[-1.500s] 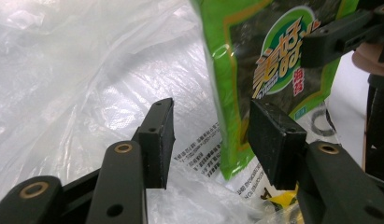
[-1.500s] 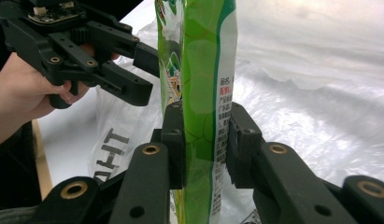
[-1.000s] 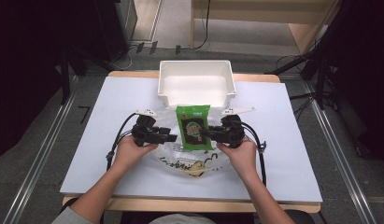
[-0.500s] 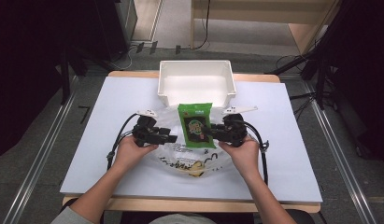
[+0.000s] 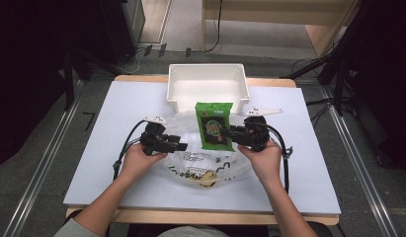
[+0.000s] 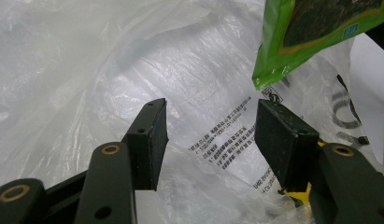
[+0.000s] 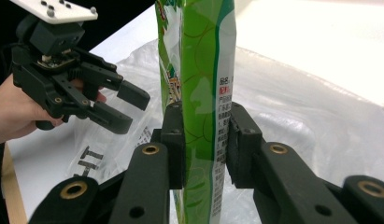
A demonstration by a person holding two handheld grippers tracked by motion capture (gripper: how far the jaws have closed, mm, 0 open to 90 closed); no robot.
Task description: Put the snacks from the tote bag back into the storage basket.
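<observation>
A green snack packet (image 5: 214,126) stands upright above a clear plastic bag (image 5: 205,160) with black print, at the middle of the white table. My right gripper (image 5: 229,133) is shut on the packet's right edge; in the right gripper view its pads clamp the packet (image 7: 203,70) at the seam (image 7: 204,140). My left gripper (image 5: 183,146) is open at the bag's left side with nothing between its pads. In the left gripper view it (image 6: 210,135) hovers over the crinkled bag (image 6: 87,70), with the packet's lower corner (image 6: 278,60) just beyond. The open left gripper (image 7: 129,109) faces the packet.
A white plastic bin (image 5: 206,86) sits empty just behind the packet, at the table's far edge. Something yellow (image 5: 206,177) lies inside the bag near the front. Cables trail from both grippers. Bare white table (image 5: 92,123) lies to either side.
The right gripper has carried the packet slightly right and away from me. The left gripper has stayed open at about the same spot.
</observation>
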